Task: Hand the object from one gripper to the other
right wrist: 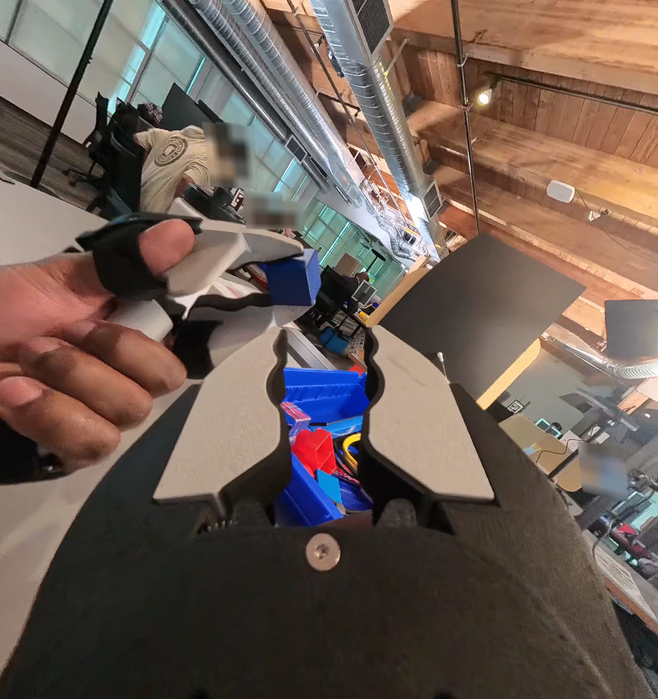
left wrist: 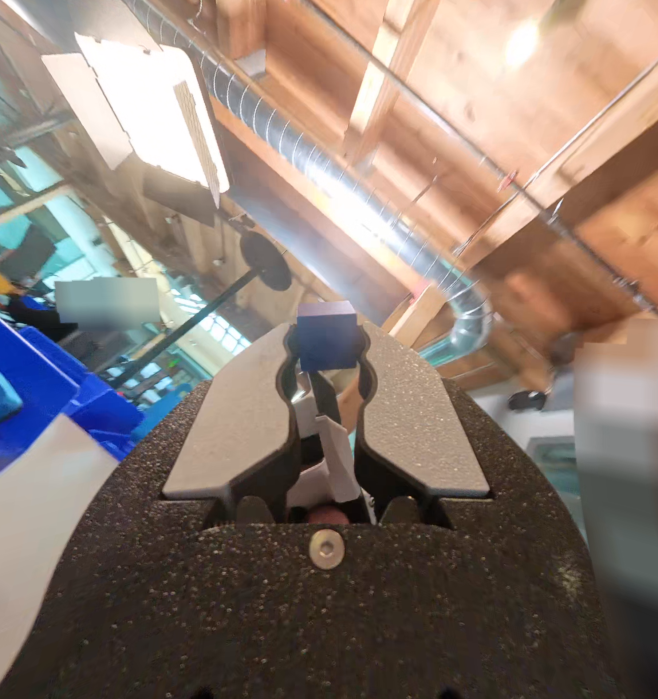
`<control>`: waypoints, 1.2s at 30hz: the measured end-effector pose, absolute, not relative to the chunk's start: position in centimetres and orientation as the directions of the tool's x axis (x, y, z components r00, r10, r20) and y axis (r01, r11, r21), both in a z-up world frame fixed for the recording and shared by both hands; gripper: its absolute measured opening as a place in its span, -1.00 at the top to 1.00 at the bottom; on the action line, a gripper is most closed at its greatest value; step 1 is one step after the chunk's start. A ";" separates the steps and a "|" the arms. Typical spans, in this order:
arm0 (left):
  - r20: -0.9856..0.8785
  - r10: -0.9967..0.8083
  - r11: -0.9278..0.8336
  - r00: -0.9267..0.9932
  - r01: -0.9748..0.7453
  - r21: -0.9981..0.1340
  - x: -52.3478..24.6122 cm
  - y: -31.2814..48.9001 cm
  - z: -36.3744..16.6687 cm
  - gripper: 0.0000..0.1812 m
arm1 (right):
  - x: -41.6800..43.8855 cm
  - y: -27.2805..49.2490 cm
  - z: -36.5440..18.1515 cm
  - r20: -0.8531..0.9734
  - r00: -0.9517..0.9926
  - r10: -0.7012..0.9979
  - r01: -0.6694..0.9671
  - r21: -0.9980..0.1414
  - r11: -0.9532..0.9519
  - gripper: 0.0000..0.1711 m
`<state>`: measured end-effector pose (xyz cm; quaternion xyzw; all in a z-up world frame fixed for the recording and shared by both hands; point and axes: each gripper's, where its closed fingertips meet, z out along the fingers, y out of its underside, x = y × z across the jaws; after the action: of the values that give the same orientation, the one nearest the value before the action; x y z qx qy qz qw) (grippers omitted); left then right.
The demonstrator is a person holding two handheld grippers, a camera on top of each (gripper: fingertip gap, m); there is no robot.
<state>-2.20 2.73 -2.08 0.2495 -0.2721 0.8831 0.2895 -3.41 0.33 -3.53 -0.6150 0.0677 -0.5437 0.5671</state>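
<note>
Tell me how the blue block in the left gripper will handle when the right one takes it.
The blue block looks rigid: its edges stay crisp under the left gripper clamp. Flat faces suggest it won't roll. Probably light, held only at the tips.

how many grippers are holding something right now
1. The left gripper is shut on the blue block, raised in the air beside the right one. The right gripper is open with nothing between its fingers, above a blue bin of parts.
</note>
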 end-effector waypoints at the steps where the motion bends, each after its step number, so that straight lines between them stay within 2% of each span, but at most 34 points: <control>1: 0.601 0.412 -0.681 -0.685 -0.670 -0.296 -2.1 2.7 -2.2 0.68 | -3.2 0.6 -3.7 0.594 0.393 -0.702 0.527 -0.771 -0.357 0.53; 3: 0.604 0.432 -0.676 -0.670 -0.684 -0.274 -2.1 2.1 -2.4 0.68 | -2.9 1.0 -4.0 0.609 0.368 -0.703 0.520 -0.761 -0.387 0.50; 11: 0.591 0.366 -0.673 -0.718 -0.644 -0.365 -3.3 -0.4 -2.4 0.68 | -2.9 1.8 -4.0 0.639 0.292 -0.712 0.532 -0.727 -0.434 0.50; 17: 0.573 0.304 -0.639 -0.761 -0.609 -0.470 -4.1 -1.9 -2.7 0.67 | -2.9 1.3 -3.5 0.644 0.244 -0.725 0.552 -0.707 -0.442 0.64; 25: 0.572 0.302 -0.612 -0.762 -0.615 -0.497 -4.4 -2.2 -3.0 0.67 | -2.8 1.0 -3.8 0.643 0.266 -0.718 0.541 -0.716 -0.441 0.61; 29: 0.584 0.323 -0.529 -0.745 -0.654 -0.541 -5.3 -3.4 -3.8 0.67 | -3.0 0.8 -4.2 0.672 0.305 -0.675 0.551 -0.702 -0.451 0.61; 32: 0.602 0.349 -0.495 -0.718 -0.687 -0.532 -5.7 -3.9 -4.1 0.67 | -3.2 0.4 -4.5 0.676 0.354 -0.646 0.545 -0.711 -0.445 0.59; 36: 0.601 0.336 -0.470 -0.725 -0.682 -0.560 -5.9 -4.1 -4.5 0.67 | -3.3 -0.1 -4.7 0.708 0.348 -0.614 0.554 -0.684 -0.474 0.66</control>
<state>-5.87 -4.11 -4.53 0.2091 -0.4136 0.8315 0.3062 -3.27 -0.07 -4.74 -0.6417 0.0235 -0.5704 0.5121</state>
